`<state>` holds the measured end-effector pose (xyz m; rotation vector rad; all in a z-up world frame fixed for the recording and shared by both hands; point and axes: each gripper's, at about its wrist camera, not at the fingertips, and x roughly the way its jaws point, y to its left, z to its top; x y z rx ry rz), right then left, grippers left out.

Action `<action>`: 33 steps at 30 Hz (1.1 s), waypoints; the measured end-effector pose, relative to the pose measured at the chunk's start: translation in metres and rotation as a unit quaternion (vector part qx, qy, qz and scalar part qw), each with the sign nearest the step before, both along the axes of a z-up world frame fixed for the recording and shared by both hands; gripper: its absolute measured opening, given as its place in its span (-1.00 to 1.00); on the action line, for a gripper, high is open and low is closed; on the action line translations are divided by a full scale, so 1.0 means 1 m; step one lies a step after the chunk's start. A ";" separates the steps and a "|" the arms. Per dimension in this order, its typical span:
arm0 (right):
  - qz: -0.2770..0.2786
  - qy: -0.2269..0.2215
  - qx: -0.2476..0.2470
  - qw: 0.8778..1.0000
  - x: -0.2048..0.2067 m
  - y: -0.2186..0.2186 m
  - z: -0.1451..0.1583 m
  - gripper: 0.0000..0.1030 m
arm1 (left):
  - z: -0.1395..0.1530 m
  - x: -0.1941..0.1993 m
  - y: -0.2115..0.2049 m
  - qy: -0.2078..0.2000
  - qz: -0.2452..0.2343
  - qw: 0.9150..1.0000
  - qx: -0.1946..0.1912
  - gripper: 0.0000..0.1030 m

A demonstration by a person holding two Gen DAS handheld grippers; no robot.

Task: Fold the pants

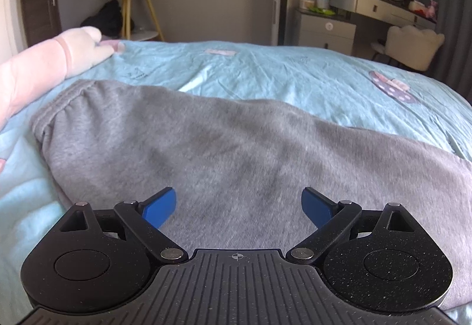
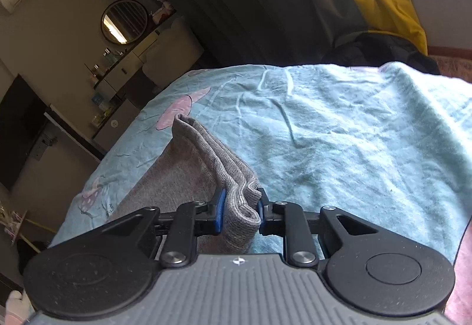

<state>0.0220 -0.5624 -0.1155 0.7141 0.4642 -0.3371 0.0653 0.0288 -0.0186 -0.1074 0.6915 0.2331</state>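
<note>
- Right gripper (image 2: pixel 239 208): jaws drawn in on the ribbed cuffs (image 2: pixel 240 201) of the grey pants (image 2: pixel 188 165), stacked in layers; the blue pads (image 2: pixel 219 207) press the bundle from both sides. Grip judged firm.
- From this gripper the cuff band stands up and runs toward 11 o'clock, with the leg fabric falling away toward 9 o'clock.
- Left gripper (image 1: pixel 238 208): jaws spread wide, nothing between them, poised just over the upper body of the pants (image 1: pixel 224 148).
- From the left gripper the waistband (image 1: pixel 56 106) lies at about 10 o'clock; the garment's long axis runs from there toward 4 o'clock, out of the picture on the right.
- Judgement: the right hand has the leg end, the left is nearer the waist; the coming fold turns on carrying the cuffs along that axis toward the waistband.
- The pants lie on a pale blue bedcover (image 1: pixel 295 74), with a pink sleeve (image 1: pixel 44 65) at 10 o'clock.
- Writing: none legible; the printed motifs on the bedcover are too small to read.
</note>
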 end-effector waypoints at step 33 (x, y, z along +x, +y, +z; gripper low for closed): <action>0.170 0.119 0.015 0.978 0.068 0.242 0.028 -0.33 | -0.005 -0.010 0.002 -0.032 -0.123 0.985 -0.115 0.88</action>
